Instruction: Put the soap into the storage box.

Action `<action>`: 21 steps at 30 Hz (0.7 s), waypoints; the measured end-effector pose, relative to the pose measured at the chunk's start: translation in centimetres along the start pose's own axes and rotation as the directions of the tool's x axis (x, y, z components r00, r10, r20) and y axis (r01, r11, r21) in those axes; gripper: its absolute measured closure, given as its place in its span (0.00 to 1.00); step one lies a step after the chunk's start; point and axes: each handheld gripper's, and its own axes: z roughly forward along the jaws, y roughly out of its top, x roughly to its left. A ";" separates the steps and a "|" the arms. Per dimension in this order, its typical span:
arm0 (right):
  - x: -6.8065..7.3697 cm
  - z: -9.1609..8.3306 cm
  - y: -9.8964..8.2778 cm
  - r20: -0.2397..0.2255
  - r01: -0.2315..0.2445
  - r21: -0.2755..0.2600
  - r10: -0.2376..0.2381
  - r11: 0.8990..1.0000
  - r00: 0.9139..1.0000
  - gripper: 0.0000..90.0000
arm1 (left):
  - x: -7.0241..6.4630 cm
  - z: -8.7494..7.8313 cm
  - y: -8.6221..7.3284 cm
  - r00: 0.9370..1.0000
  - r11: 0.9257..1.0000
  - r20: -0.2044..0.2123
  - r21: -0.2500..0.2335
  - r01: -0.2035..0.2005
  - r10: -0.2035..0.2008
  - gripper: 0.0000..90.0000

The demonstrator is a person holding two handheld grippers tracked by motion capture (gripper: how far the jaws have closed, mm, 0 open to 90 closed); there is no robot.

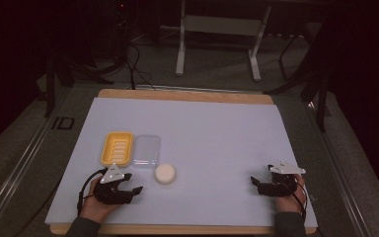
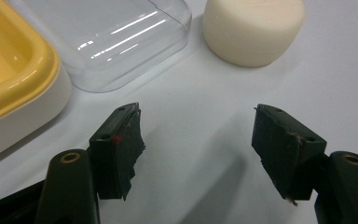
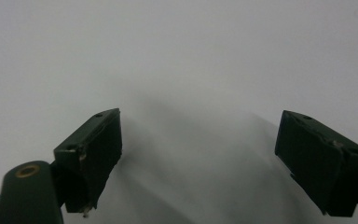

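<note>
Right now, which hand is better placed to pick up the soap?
Left. The left gripper sits just beside the soap, jaws apart and empty, with the soap close ahead. The right gripper rests far across the table.

A round cream soap bar (image 1: pixel 165 173) lies flat beside a clear lid (image 1: pixel 146 150).

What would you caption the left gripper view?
Open left gripper faces round soap, clear lid, yellow dish.
</note>
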 end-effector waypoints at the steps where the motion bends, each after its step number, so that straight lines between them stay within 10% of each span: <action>1: -0.1 -0.1 -0.1 -0.002 -0.005 -0.013 0.005 1.000 1.000 0.16 | -0.1 -0.1 0.0 1.000 1.000 -0.003 -0.005 0.001 -0.001 0.37; 21: 0.4 -0.2 -0.2 -0.016 0.048 -0.029 -0.049 0.998 0.999 0.16 | -1.0 0.0 2.6 0.996 0.991 0.020 0.096 -0.092 0.091 0.32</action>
